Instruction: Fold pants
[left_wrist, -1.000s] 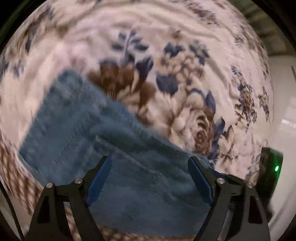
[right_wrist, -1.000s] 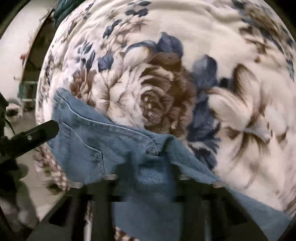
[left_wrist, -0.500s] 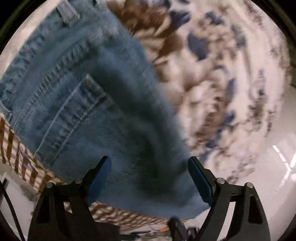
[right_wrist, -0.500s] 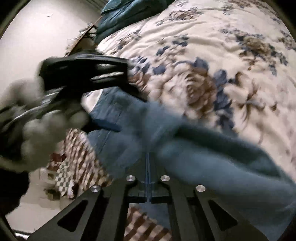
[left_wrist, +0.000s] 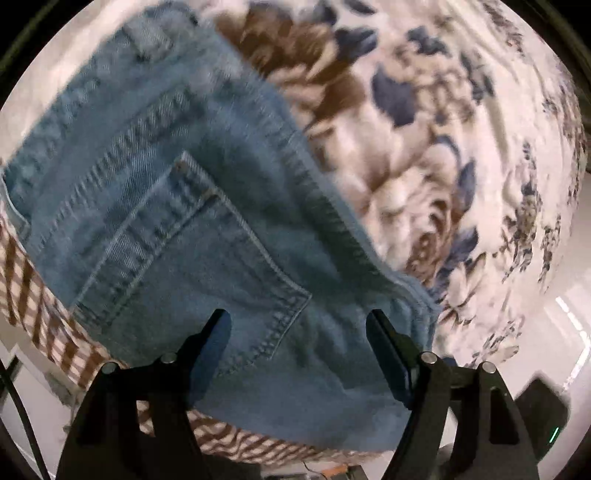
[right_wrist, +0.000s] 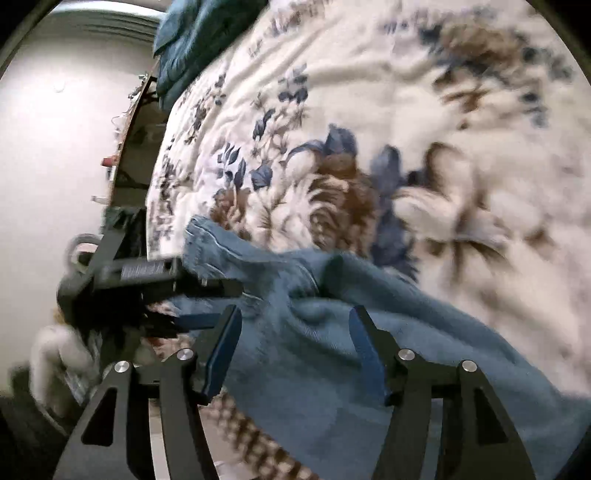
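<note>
Blue denim pants (left_wrist: 184, 221) lie at the edge of a bed, with a back pocket (left_wrist: 192, 266) and the waistband facing up. My left gripper (left_wrist: 297, 321) points steeply down over the pocket. Its jaws are closing with denim under and between them, but the pads stand clear of the cloth. In the right wrist view the pants (right_wrist: 388, 350) bunch into a raised fold. My right gripper (right_wrist: 293, 314) hovers just above that fold, its jaws opening and nothing pinched. The left gripper (right_wrist: 166, 288) shows there at the pants' left edge.
A white bedspread with brown and blue flowers (right_wrist: 369, 110) stretches beyond the pants. A brown-and-white checked cloth (left_wrist: 33, 295) hangs below them at the bed's edge. A teal blanket (right_wrist: 195, 40) lies at the far end, with a pale wall (right_wrist: 55, 147) to the left.
The right gripper, shut on the denim fold half a second ago, has opened and let it go. The left gripper came closer over the back pocket and its jaws narrowed a little.
</note>
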